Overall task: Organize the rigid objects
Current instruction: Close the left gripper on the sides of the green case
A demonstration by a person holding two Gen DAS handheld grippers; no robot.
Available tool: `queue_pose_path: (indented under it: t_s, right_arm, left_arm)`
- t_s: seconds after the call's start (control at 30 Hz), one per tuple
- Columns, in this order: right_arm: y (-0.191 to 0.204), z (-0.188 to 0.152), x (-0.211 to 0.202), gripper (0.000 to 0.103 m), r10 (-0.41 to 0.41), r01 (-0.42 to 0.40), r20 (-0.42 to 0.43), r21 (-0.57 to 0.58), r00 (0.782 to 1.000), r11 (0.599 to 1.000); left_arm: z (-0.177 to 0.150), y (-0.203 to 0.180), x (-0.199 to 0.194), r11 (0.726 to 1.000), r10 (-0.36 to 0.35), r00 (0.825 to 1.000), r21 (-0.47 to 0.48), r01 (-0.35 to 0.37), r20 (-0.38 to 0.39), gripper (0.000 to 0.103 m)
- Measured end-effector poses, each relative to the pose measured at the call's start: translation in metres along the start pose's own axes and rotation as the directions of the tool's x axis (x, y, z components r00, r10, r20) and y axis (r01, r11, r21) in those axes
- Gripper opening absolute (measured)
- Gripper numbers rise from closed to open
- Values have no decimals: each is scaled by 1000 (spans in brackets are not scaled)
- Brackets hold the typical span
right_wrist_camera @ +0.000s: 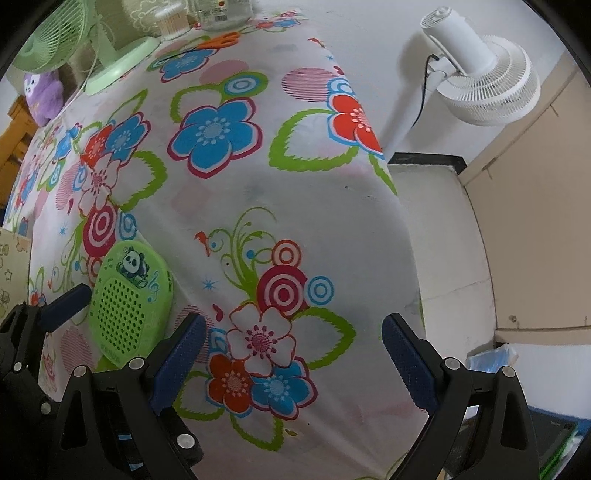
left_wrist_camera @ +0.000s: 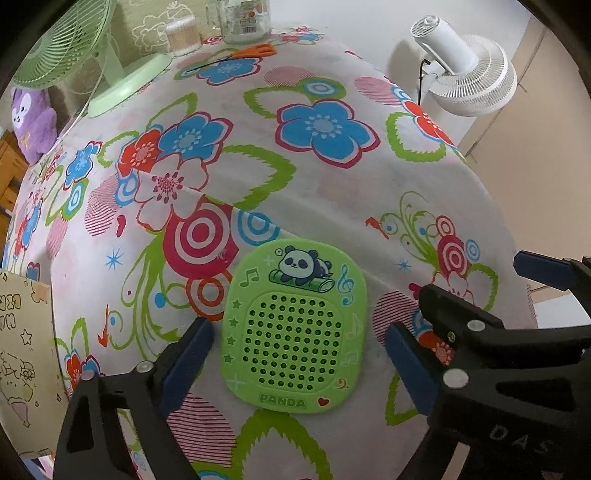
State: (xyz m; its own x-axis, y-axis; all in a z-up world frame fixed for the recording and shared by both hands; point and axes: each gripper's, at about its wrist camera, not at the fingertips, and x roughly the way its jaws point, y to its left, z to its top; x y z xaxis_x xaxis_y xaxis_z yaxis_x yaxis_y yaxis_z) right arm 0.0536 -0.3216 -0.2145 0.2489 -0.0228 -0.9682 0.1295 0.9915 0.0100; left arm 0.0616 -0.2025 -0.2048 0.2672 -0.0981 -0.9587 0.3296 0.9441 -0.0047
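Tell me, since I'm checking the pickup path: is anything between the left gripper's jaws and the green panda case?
Nothing visible. The green panda case lies flat on the flowered tablecloth, between the open jaws of the left gripper. Bare cloth shows on both sides, so the pads are not pressing it.

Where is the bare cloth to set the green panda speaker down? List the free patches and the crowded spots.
Free: the wide middle of the tablecloth, between the panda speaker and the scissors; also the cloth beneath the right gripper. Crowded: the far edge, with green fan, cotton-swab tub and glass jar.
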Motion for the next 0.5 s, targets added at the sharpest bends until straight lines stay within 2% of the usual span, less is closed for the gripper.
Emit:
queue_pose_path:
  t_s: [0.13,0.5]
  right_arm:
    - [-5,1,1,97,5,-5,-2,18,1000,1000]
    - [-2,3,-3,97,-9,9,2,8,1000,1000]
  left_arm:
    - [1,-4,-3,1000,-5,1000,12,5,13,78]
    - [4,-1,-2,1000,6,1000,-9,-6,-14,77]
